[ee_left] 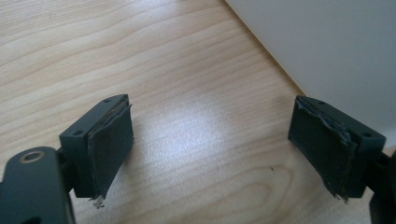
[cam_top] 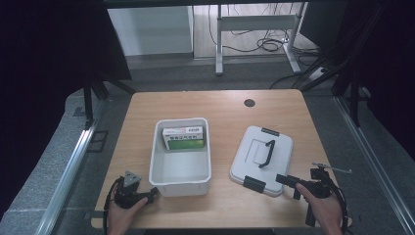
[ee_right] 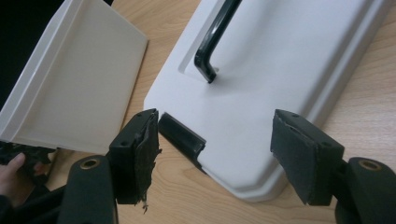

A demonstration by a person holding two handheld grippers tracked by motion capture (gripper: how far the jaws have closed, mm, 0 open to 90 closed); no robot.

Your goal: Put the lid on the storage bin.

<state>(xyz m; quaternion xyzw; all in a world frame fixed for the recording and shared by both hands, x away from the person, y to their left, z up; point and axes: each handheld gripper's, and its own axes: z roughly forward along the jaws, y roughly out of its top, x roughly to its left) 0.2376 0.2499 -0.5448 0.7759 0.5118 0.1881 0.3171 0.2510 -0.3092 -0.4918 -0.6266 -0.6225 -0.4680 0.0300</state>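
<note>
A white bin (cam_top: 180, 188) stands mid-table with a green and white box (cam_top: 183, 137) lying at its far end. To its right lies a white lid (cam_top: 254, 152) with a black handle (cam_top: 266, 152) and black clips. My left gripper (cam_top: 150, 194) rests by the bin's near left corner, open, with bare wood between its jaws (ee_left: 212, 116) and the bin wall (ee_left: 327, 46) just beyond. My right gripper (cam_top: 288, 185) is open at the lid's near edge. In the right gripper view (ee_right: 215, 126) its jaws stand apart over the lid (ee_right: 289, 70), next to a clip (ee_right: 182, 135).
The wooden table (cam_top: 225, 110) has a round black grommet (cam_top: 249, 103) at the far side. Dark frame rails run along both sides, and a desk's legs with cables stand on the floor behind. The bin (ee_right: 79, 79) lies left of the lid in the right gripper view.
</note>
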